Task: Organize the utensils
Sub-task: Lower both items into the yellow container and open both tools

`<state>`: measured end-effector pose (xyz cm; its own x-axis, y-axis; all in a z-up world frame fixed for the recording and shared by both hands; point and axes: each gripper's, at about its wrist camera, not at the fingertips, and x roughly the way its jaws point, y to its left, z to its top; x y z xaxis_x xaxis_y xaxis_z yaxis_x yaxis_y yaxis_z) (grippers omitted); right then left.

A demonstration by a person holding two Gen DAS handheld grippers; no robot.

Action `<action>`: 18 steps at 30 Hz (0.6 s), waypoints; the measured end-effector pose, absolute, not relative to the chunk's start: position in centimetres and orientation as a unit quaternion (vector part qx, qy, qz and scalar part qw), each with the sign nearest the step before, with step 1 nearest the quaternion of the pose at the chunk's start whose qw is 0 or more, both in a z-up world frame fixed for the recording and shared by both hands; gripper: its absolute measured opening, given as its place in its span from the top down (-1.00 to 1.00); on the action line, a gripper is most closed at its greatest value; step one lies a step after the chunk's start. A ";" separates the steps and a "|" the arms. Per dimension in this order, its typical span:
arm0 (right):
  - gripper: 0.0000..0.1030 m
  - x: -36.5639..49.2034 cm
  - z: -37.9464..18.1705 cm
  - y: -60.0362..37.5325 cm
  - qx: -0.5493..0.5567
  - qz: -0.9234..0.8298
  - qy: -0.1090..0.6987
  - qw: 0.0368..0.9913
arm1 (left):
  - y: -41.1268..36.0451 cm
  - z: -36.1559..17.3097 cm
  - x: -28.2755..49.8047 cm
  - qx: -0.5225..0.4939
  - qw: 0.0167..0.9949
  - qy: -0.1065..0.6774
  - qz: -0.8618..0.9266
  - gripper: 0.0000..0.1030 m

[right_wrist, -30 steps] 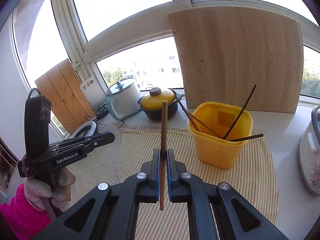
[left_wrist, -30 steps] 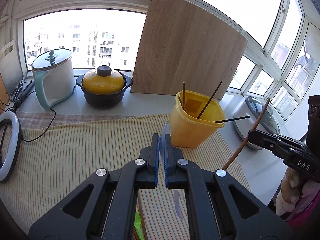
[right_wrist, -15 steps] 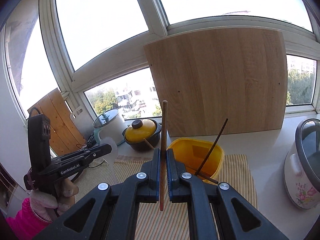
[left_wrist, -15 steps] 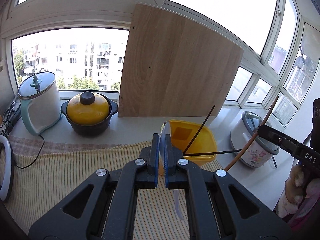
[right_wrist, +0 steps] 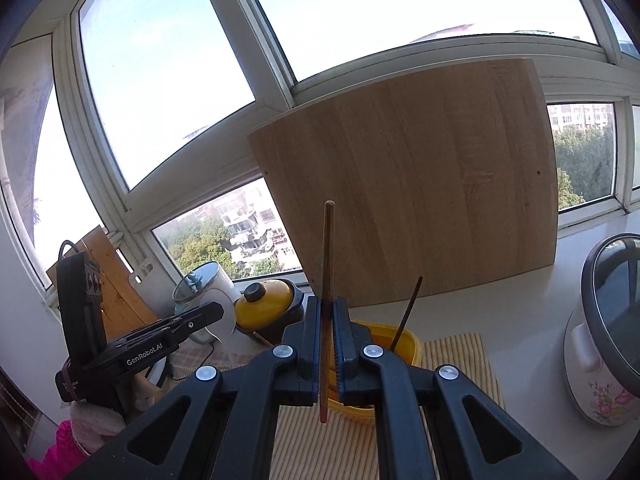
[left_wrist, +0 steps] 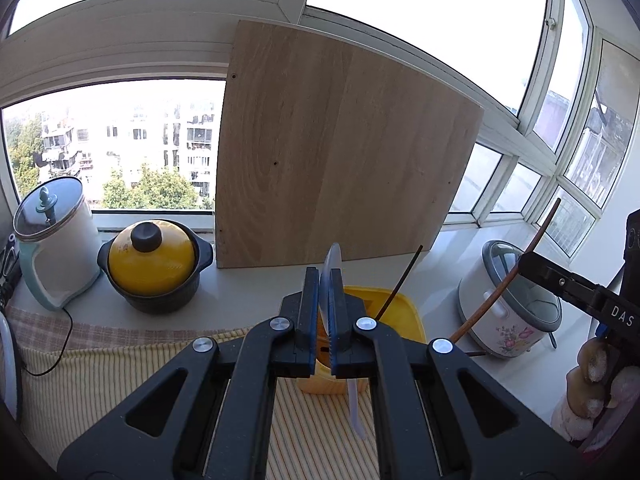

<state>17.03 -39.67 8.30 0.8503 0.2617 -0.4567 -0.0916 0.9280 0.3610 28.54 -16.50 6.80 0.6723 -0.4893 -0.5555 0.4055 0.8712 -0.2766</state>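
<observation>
Left claw (left_wrist: 328, 280) clamps a translucent knife (left_wrist: 334, 264) above the yellow bin (left_wrist: 404, 312).

White counter (left_wrist: 248, 300) under striped cloth (left_wrist: 100, 384), pots behind.

Home kitchen: casserole pot (left_wrist: 153, 264), rice cooker (left_wrist: 510, 312), windowsill counter (left_wrist: 248, 292).

A: What stands behind the counter (left_wrist: 256, 280)?
B: White-framed windows (left_wrist: 120, 140) wrapping round the corner, bright daylight, flats and trees outside.
A: And the board (left_wrist: 340, 152)?
B: Pale wood, upright on the counter, leaning on the window frame. Left of it a yellow-lidded pot (left_wrist: 154, 266), further left a kettle (left_wrist: 56, 240); right of it a cooker (left_wrist: 508, 312).
</observation>
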 end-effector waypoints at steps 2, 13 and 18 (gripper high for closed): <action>0.94 17.1 8.1 -40.0 0.175 0.095 0.253 0.947 | -17.0 6.9 29.0 -0.064 0.912 0.320 -0.247 0.97; 0.94 17.7 7.7 -41.4 0.190 0.069 0.232 0.952 | -19.6 7.0 30.8 -0.053 0.924 0.297 -0.236 0.97; 0.94 18.2 7.7 -40.7 0.154 0.047 0.228 0.960 | -20.6 6.3 31.4 -0.040 0.932 0.286 -0.220 0.97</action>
<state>18.20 -40.67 7.66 0.8914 0.1615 -0.4235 -0.0209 0.9480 0.3175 31.40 -20.57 6.34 0.7399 -0.4331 -0.5148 0.3872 0.8999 -0.2007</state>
